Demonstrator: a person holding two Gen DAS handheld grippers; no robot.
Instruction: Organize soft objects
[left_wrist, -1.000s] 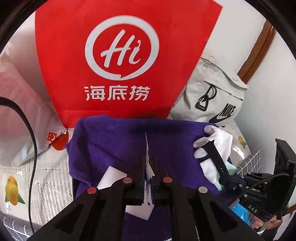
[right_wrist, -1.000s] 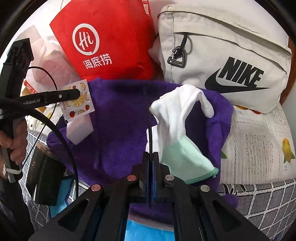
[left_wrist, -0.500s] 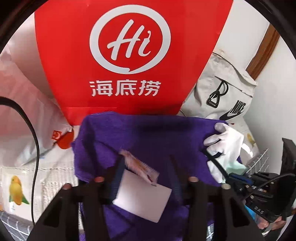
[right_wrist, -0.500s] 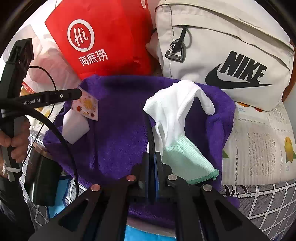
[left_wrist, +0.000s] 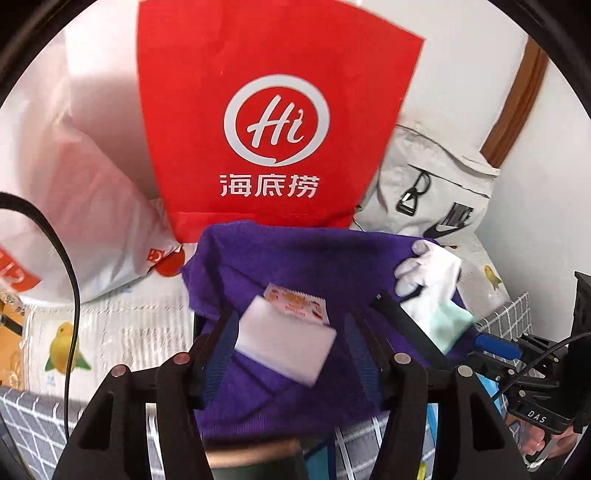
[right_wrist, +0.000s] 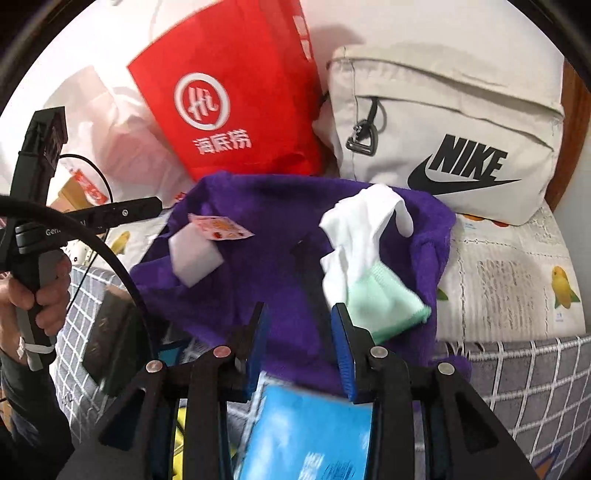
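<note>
A purple towel (left_wrist: 295, 258) lies spread in front of the bags. On its left part lies a white sponge block (left_wrist: 288, 343) with a small fruit-print packet (left_wrist: 299, 302) leaning on it. My left gripper (left_wrist: 291, 321) hovers over the sponge with its jaws opening; the pads stand clear of it on both sides. A white glove (right_wrist: 362, 236) with a mint cuff rests on the towel's (right_wrist: 277, 206) right part. My right gripper (right_wrist: 299, 317) is just left of the cuff, jaws opening, with only towel beneath the gap. The sponge (right_wrist: 195, 254) shows at the left there.
A red paper bag (left_wrist: 280, 122) and a beige Nike bag (right_wrist: 443, 122) stand right behind the towel, a white plastic bag (left_wrist: 74, 184) to the left. Bird-print cloth (right_wrist: 517, 280) and grey grid cloth (right_wrist: 517, 369) cover the surface. A hand (right_wrist: 33, 288) grips the left tool's handle.
Both grippers went from shut to open and drew back upward. The packet and sponge left the left jaws and now lie on the towel. The glove rests free beside the right fingers.
</note>
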